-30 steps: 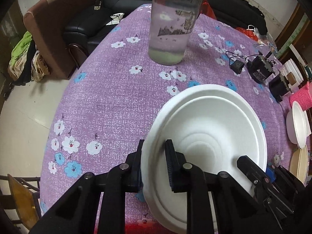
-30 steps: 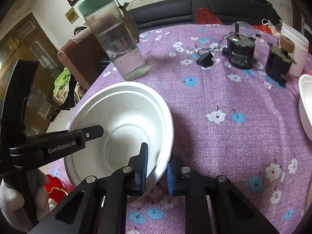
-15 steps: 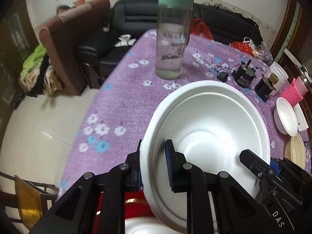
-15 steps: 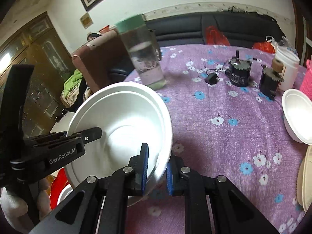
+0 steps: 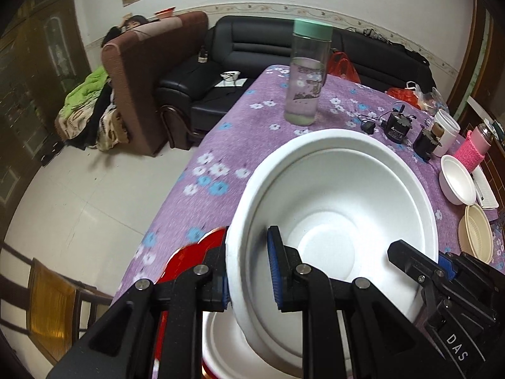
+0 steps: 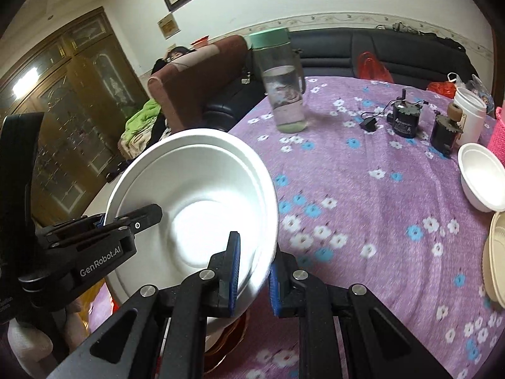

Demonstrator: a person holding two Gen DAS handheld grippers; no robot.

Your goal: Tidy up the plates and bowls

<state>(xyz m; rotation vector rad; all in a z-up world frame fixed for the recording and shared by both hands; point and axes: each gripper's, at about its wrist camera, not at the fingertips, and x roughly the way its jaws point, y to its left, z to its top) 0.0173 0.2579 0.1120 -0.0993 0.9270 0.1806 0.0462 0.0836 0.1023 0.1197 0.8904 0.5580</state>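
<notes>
A large white bowl (image 5: 341, 208) is held in the air between both grippers. My left gripper (image 5: 247, 271) is shut on its left rim. My right gripper (image 6: 254, 273) is shut on its right rim; the bowl also shows in the right wrist view (image 6: 195, 202). Below it another white bowl (image 5: 233, 344) sits on a red plate (image 5: 189, 259) at the table's near edge. A small white bowl (image 5: 457, 183) and a cream plate (image 5: 478, 232) lie at the right.
A water bottle with a green lid (image 5: 304, 72) stands on the purple flowered tablecloth (image 6: 363, 195). Black motors with a cable (image 5: 397, 124), a white cup (image 5: 445, 131) and a pink bottle (image 5: 475, 150) stand at the far right. Sofas lie beyond the table.
Both grippers have lifted the large bowl off the table and drawn it back towards the near edge. The red plate and the bowl on it have come into view beneath.
</notes>
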